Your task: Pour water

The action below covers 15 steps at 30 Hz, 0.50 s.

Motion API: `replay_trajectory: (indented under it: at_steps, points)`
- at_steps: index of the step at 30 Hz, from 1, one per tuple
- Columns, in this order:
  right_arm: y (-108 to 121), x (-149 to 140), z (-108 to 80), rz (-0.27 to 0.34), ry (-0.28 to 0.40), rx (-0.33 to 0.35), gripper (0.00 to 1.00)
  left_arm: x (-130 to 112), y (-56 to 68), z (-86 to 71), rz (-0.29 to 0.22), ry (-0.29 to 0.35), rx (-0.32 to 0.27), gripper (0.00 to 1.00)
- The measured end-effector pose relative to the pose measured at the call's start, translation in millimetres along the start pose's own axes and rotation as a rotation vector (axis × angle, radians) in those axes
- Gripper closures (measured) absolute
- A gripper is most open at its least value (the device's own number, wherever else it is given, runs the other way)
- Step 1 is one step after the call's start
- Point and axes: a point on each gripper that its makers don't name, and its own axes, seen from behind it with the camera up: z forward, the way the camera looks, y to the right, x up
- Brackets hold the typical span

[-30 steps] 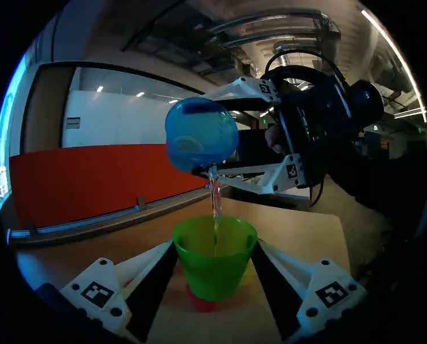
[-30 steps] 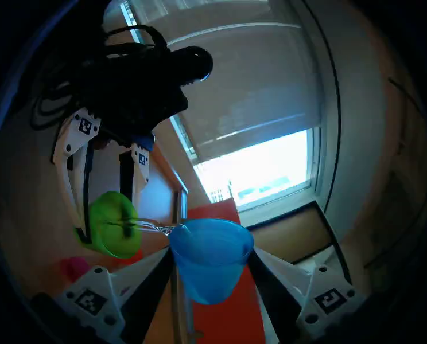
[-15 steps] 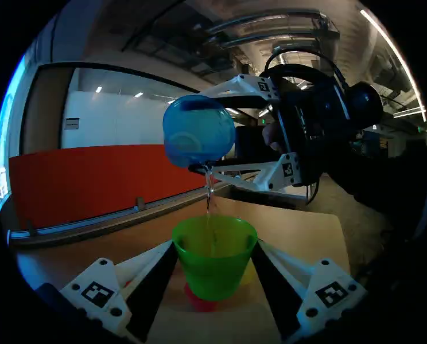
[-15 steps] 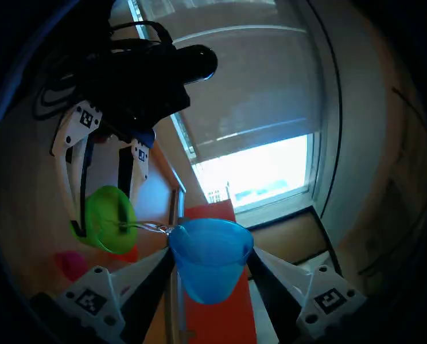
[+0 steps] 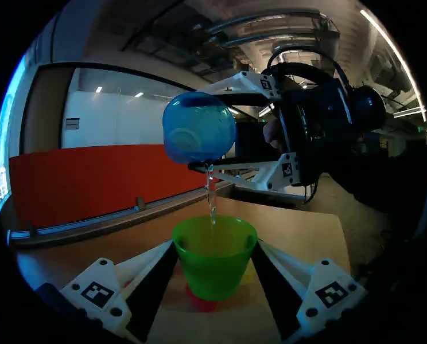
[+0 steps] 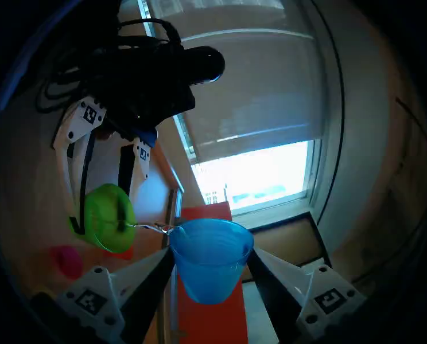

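In the left gripper view, my left gripper (image 5: 213,269) is shut on a green cup (image 5: 214,264), held upright above the wooden table (image 5: 297,229). Above it my right gripper (image 5: 213,129) holds a blue cup (image 5: 198,127) tipped on its side, and a thin stream of water (image 5: 211,198) falls from its rim into the green cup. In the right gripper view, my right gripper (image 6: 212,269) is shut on the blue cup (image 6: 212,266). A trickle leaves that rim toward the green cup (image 6: 105,218), which sits between the white fingers (image 6: 70,137) of my left gripper (image 6: 105,221).
A red cup (image 5: 201,301) and a yellowish one (image 5: 248,274) stand on the table just behind the green cup. A pink cup (image 6: 68,261) lies near the green one in the right gripper view. An orange wall panel (image 5: 87,178) runs beyond the table's far edge; a bright window (image 6: 253,178) is behind.
The blue cup has tipped slightly further and shifted a little. The stream has thinned from a steady pour to a trickle. The green cup has stayed in place.
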Motion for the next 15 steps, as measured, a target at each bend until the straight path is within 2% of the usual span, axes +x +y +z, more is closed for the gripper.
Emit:
replay_trajectory:
  at_steps: [15]
  points:
    - [2.2,3.3,1.9,-0.052,0.005,-0.005,0.11,-0.6,-2.1,-1.2,-0.001,0.000,0.004,0.15]
